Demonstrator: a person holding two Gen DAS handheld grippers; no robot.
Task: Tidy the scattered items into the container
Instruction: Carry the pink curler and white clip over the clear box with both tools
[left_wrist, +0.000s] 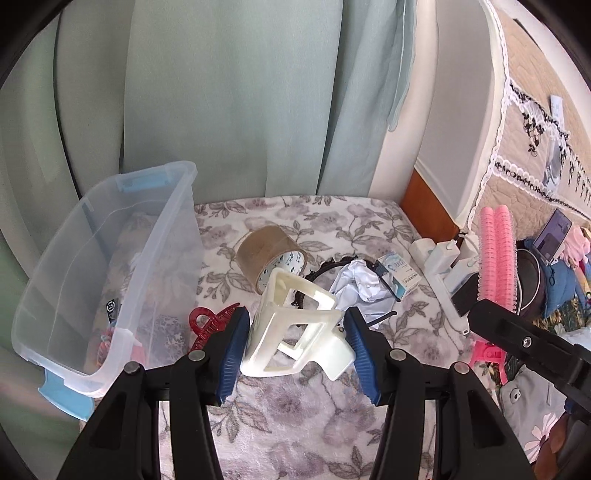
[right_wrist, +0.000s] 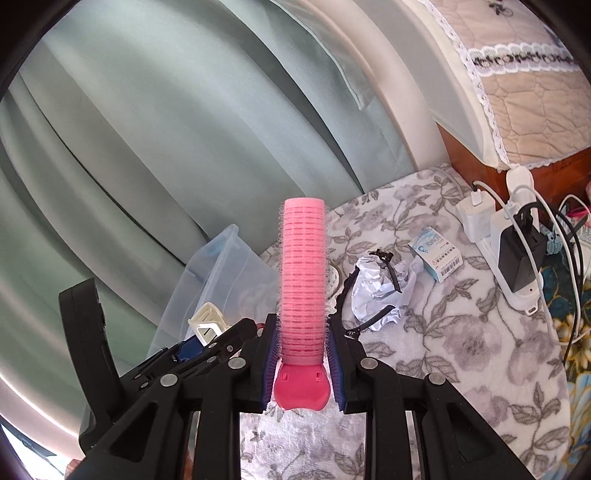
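Observation:
My left gripper (left_wrist: 297, 325) is shut on a cream plastic open-frame piece (left_wrist: 295, 332), held above the floral blanket. The clear storage box (left_wrist: 122, 295) with blue latches lies to its left, a few items inside. My right gripper (right_wrist: 303, 339) is shut on a pink hair roller clip (right_wrist: 303, 280) that stands upright between its pads; the same pink roller clip (left_wrist: 496, 258) and the right gripper's black body show at the right of the left wrist view. A brown tape roll (left_wrist: 269, 254), a red claw clip (left_wrist: 210, 325), crumpled white paper (left_wrist: 360, 288), a black headband (left_wrist: 325, 267) and a small medicine box (left_wrist: 399, 275) lie on the blanket.
Green curtains hang behind the bed. A white power strip (right_wrist: 517, 258) with chargers and cables lies at the right edge, beside a wooden headboard (right_wrist: 517, 158) under a quilted cover. A pile of clothes and a dark pot (left_wrist: 535, 288) sit at the far right.

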